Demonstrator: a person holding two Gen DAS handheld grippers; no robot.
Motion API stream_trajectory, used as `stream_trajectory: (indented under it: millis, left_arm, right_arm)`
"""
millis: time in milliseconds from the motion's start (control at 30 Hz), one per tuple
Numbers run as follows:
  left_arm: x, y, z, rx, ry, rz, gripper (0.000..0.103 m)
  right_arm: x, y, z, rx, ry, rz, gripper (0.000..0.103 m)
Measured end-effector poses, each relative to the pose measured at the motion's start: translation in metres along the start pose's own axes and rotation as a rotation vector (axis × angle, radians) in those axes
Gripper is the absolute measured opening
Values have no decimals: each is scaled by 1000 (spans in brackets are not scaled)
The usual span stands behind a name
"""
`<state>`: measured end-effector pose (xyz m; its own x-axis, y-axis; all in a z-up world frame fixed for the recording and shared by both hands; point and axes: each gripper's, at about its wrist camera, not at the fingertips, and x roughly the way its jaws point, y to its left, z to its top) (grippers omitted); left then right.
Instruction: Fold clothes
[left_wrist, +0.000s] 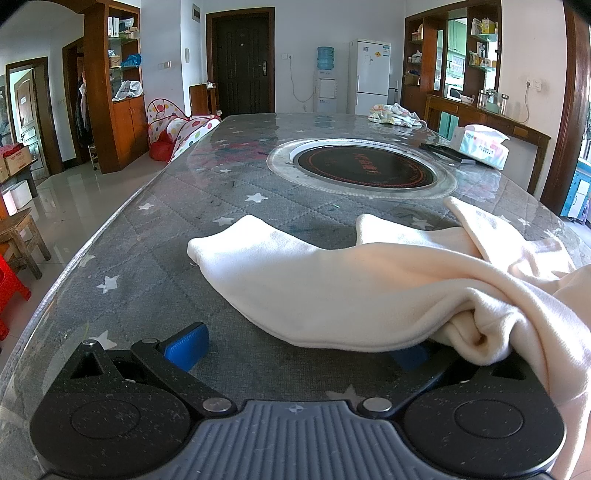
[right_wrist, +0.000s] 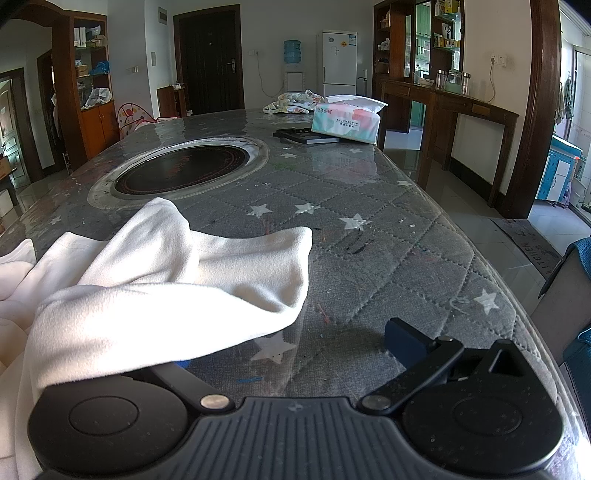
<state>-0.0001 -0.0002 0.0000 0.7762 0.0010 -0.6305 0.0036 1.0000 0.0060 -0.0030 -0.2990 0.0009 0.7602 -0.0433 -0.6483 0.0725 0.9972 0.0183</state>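
Table (left_wrist: 155, 229) first: a long one under a grey quilted cover with white stars, a round dark hob (left_wrist: 364, 166) set into its middle. Its near rounded edge runs below both cameras, with bare cover to the left of the left gripper (left_wrist: 295, 350) and to the right of the right gripper (right_wrist: 291, 350). A cream garment (left_wrist: 332, 280) lies rumpled at the near end between the two, soft and fleecy, with two tube-like ends reaching toward the hob; one flat end (right_wrist: 288, 258) stops short of a black scuff. Cloth drapes over the inner finger of each gripper. Both sets of jaws stand wide apart, clamping nothing. At the far right sit a tissue pack (right_wrist: 345, 122), a black tray (right_wrist: 304, 136) and a patterned cloth heap (right_wrist: 291, 101).
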Motion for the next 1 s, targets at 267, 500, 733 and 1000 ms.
stream_trajectory:
  millis: [267, 500, 733, 1000]
  left_arm:
    - [0, -1, 0, 2, 2, 2, 103]
    - [0, -2, 1, 1, 8, 9, 103]
    - [-9, 0, -3, -2, 24, 13, 103]
    - [-22, 0, -9, -17, 56, 28, 103]
  right_arm:
    - [0, -1, 2, 4, 0, 4, 103]
    - [-1, 1, 0, 3, 1, 7, 103]
    - [-9, -1, -5, -27, 10, 32, 103]
    - [-26, -3, -13, -59, 10, 27, 103]
